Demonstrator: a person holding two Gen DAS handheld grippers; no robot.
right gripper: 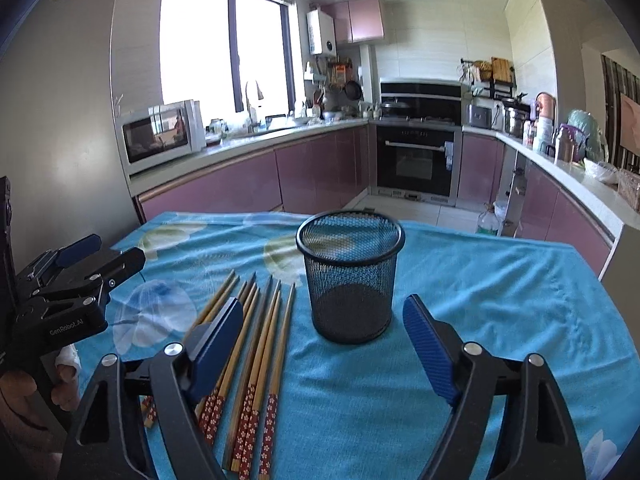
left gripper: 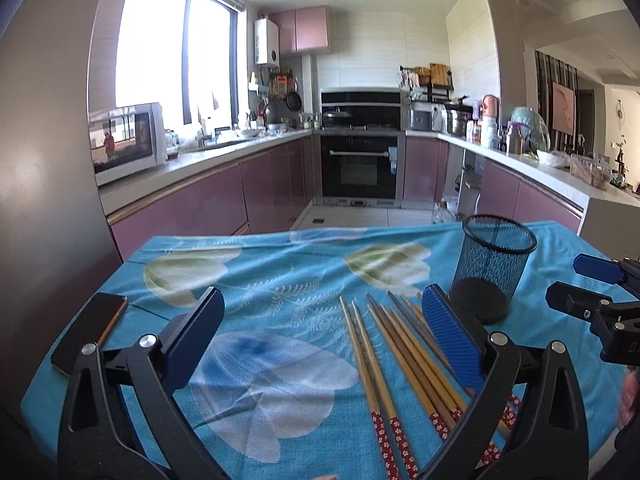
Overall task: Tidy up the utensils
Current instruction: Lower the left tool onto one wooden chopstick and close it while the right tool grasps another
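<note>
Several bamboo chopsticks with red flowered ends lie side by side on the blue flowered tablecloth. An upright black mesh cup stands just behind and right of them. My left gripper hovers open over the cloth, its right finger above the chopsticks, nothing held. In the right wrist view the same chopsticks lie at lower left and the mesh cup stands straight ahead. My right gripper is open in front of the cup, with nothing between its fingers. Each gripper shows at the edge of the other's view.
A dark phone lies at the table's left edge. Beyond the table's far edge are the kitchen floor, purple cabinets, an oven and a microwave. A hand holds the left gripper's handle.
</note>
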